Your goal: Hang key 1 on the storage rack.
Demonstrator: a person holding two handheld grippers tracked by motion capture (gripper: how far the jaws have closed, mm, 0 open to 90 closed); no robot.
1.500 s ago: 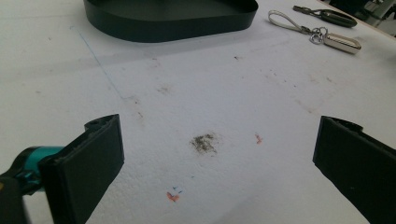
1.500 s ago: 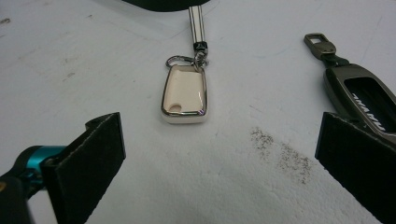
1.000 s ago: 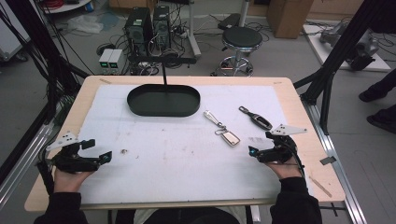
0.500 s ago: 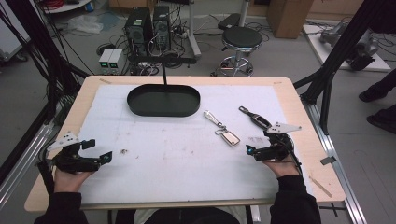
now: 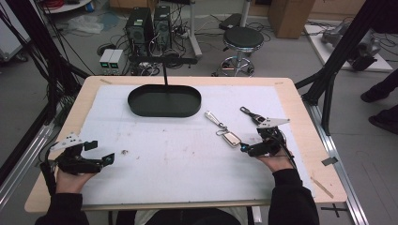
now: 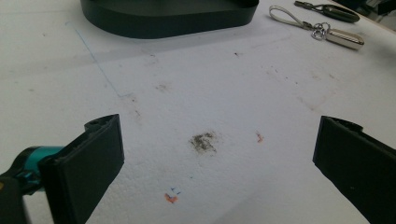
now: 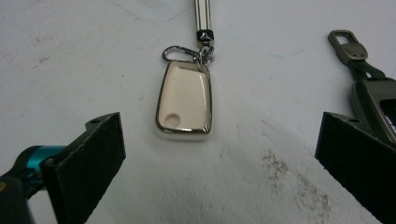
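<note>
1. Surface [image 5: 155,154]: white sheet over wood top, stained w/ small dark smudges, carrying everything below.
2. Black oval tray [image 5: 164,101]: far centre of surface, well apart from both grippers; seen also at top of left gripper view.
3. Left gripper [image 5: 101,152]: near-left part of surface, held in left hand [image 5: 70,180]; jaws spread wide, released, gripping nothing; in own view just stained sheet between jaws, w/ a dark smudge [image 6: 203,141] in the middle.
4. Right gripper [image 5: 248,149]: right part of surface, held in right hand [image 5: 277,161]; jaws spread wide, released, nothing gripped; aimed at cream fob, close to it but not touching.
5. Dark key fob [image 5: 252,116]: right of cream fob, just beyond right gripper; in right gripper view lying by the right jaw, partly hidden behind it.
6. Cream key fob [image 7: 184,100]: flat on surface, centre-right, near tray's right end; chrome rim, clip ring + pale strap [image 5: 213,117] running off toward tray; lying ahead of right gripper's jaws, between their lines, untouched.
</note>
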